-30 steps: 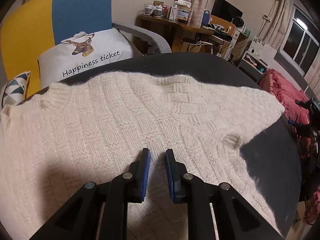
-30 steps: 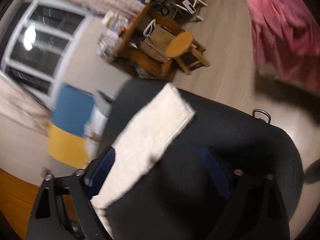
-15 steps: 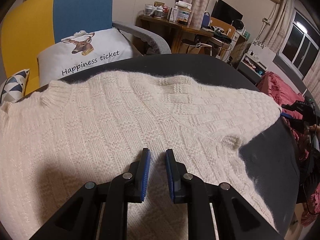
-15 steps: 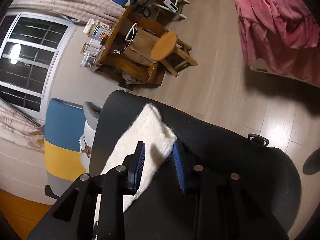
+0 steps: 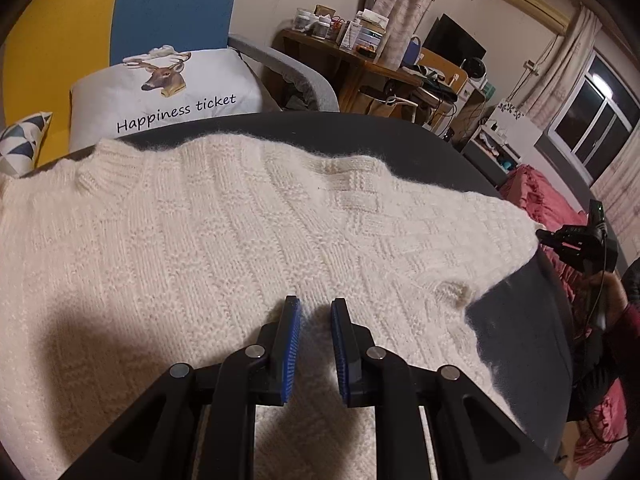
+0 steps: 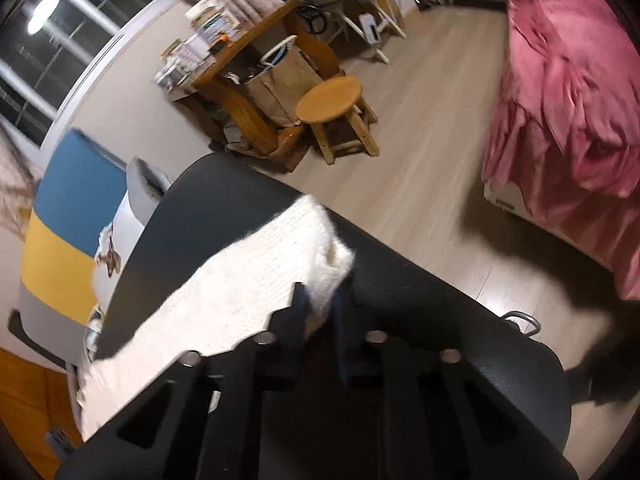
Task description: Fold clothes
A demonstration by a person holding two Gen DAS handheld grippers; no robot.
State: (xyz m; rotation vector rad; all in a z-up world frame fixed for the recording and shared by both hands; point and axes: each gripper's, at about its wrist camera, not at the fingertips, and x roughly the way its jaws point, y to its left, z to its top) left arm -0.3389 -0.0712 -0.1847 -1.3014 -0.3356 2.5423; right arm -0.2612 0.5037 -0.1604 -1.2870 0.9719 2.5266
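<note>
One cream knitted sweater [image 5: 248, 248] is spread flat on the dark bench [image 5: 516, 320]. The left gripper [image 5: 315, 320] is held over its lower middle, fingers slightly apart with nothing pinched between them. The right gripper [image 6: 320, 312] has just been closing and is clamped on the sleeve cuff [image 6: 320, 256] at the bench's edge.

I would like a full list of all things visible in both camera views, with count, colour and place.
sweater: one, cream knit, spread flat on the dark table
deer cushion: one, white, behind the table
patterned cushion: one, blue and white, far left
sofa: one, yellow and blue
desk: one, wooden, cluttered
stool: one, wooden, on the floor
bedcover: one, pink, right side
left tool: slightly apart, empty, over the sweater
right tool: shut on the sweater's sleeve end
</note>
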